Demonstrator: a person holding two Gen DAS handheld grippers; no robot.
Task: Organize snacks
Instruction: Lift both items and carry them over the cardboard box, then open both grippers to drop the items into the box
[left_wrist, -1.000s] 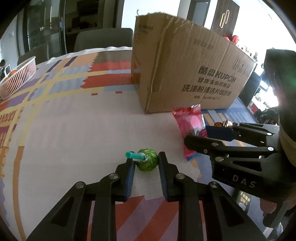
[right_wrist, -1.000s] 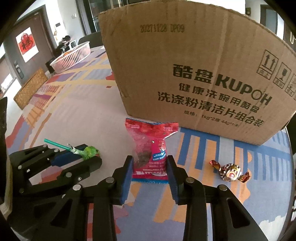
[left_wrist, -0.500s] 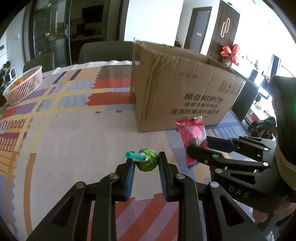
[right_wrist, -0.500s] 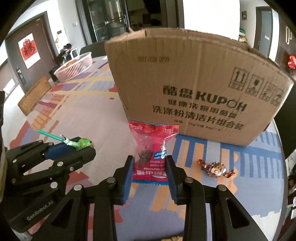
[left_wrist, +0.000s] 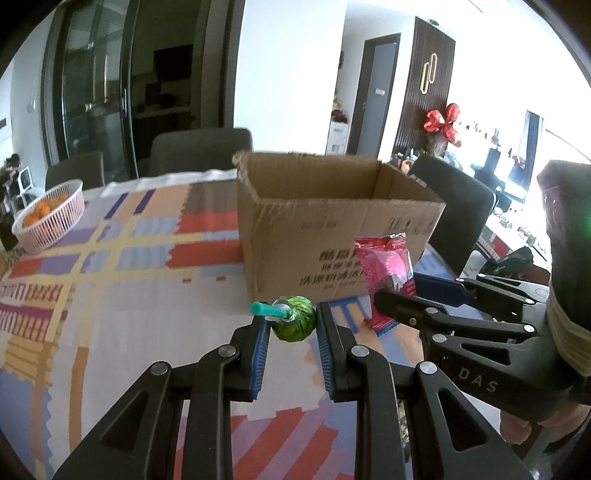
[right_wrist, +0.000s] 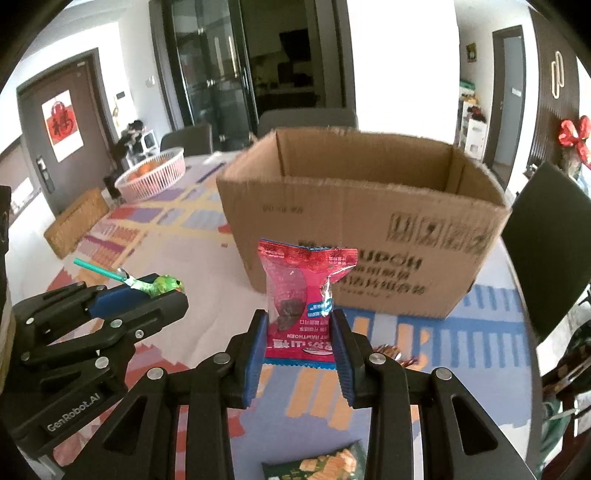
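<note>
My left gripper (left_wrist: 291, 325) is shut on a green-wrapped lollipop (left_wrist: 295, 323) with a teal stick, held above the patterned tablecloth. In the right wrist view the same lollipop (right_wrist: 162, 285) shows in the left gripper (right_wrist: 173, 295) at the left. My right gripper (right_wrist: 299, 332) is shut on a red hawthorn snack packet (right_wrist: 303, 295), which stands upright between the pads; the left wrist view shows this packet (left_wrist: 386, 266) too, to the right. Just beyond both grippers stands an open cardboard box (right_wrist: 362, 229), its inside partly visible and its floor hidden.
A wrapped candy (right_wrist: 391, 354) lies on the tablecloth right of the right gripper. A green snack bag (right_wrist: 325, 465) lies at the near edge. A white basket of oranges (left_wrist: 48, 216) sits at the far left. Dark chairs (left_wrist: 201, 151) surround the table.
Both grippers have risen with their snacks. The box rim now sits lower in view, so its open top and inner walls show. The grips are unchanged.
</note>
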